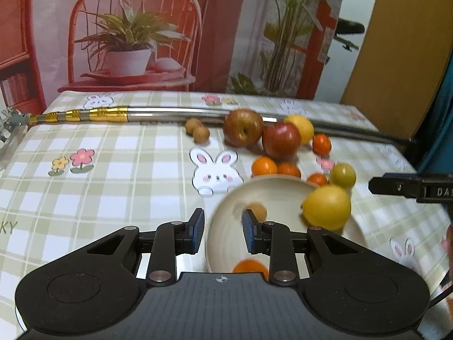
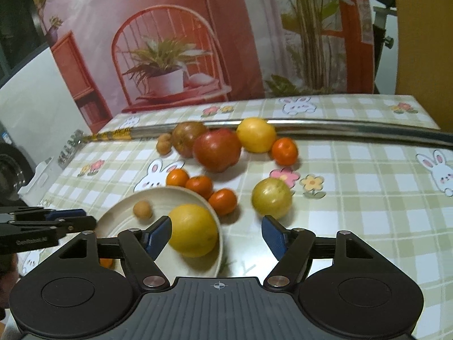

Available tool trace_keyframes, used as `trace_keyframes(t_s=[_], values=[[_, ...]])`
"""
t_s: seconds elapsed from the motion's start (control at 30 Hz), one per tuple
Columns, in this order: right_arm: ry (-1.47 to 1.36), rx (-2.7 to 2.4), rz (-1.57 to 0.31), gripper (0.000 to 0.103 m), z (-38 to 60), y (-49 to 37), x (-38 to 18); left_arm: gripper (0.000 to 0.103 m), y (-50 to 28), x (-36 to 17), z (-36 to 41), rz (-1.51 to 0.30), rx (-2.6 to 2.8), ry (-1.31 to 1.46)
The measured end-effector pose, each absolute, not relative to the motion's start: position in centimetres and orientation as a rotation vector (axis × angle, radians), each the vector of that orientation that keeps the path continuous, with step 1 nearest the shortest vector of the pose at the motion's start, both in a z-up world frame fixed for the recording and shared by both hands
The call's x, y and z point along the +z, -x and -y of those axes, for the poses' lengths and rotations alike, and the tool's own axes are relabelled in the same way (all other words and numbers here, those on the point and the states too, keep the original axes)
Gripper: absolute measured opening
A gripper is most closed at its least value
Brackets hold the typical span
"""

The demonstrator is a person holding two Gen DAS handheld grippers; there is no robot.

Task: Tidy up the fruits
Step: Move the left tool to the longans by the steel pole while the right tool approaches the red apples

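Observation:
A cream plate (image 1: 283, 195) holds a big yellow lemon (image 1: 327, 208), a small brown longan (image 1: 257, 211) and a tangerine (image 1: 250, 266) at its near side. My left gripper (image 1: 222, 226) straddles the plate's left rim, one pad outside and one inside, shut on it. In the right wrist view the lemon (image 2: 192, 229) lies loose in the plate (image 2: 124, 206), just past the left finger of my right gripper (image 2: 216, 221), which is open with nothing gripped. Two apples (image 2: 216, 148), another lemon (image 2: 256, 134), several tangerines (image 2: 201, 185) and a yellow-green fruit (image 2: 271, 198) lie on the table behind.
A long metal pole (image 1: 170, 112) with gold bands lies across the back of the checked tablecloth, behind the fruit. Two more longans (image 1: 198, 130) sit left of the apples. A printed backdrop stands at the far edge. The cloth's left half is bare.

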State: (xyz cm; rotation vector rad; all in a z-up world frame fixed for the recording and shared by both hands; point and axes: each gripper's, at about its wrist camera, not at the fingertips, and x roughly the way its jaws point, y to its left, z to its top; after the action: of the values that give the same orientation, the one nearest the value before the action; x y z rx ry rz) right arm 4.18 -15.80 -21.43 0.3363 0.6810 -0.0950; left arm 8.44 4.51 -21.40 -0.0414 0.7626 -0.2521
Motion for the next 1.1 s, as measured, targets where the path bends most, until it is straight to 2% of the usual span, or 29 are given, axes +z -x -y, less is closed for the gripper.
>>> trace_keyframes(t_s=[0.57,0.93,1.1], values=[[-0.302,-0.132,-0.586,0.066,20.6,-6.8,-18.5,0.031,-14.4,-16.6,-2.9,-0.696,-0.290,0.025],[-0.332,-0.114,-0.592,0.066,21.6,-8.6,-19.3,0.031,-19.7,-19.9,-1.8,-0.704,-0.254,-0.060],[-0.340,-0.104,-0.603,0.065,21.8,-9.3,-19.9,0.031,-22.5,-22.4,-1.9,-0.778,-0.241,-0.059]])
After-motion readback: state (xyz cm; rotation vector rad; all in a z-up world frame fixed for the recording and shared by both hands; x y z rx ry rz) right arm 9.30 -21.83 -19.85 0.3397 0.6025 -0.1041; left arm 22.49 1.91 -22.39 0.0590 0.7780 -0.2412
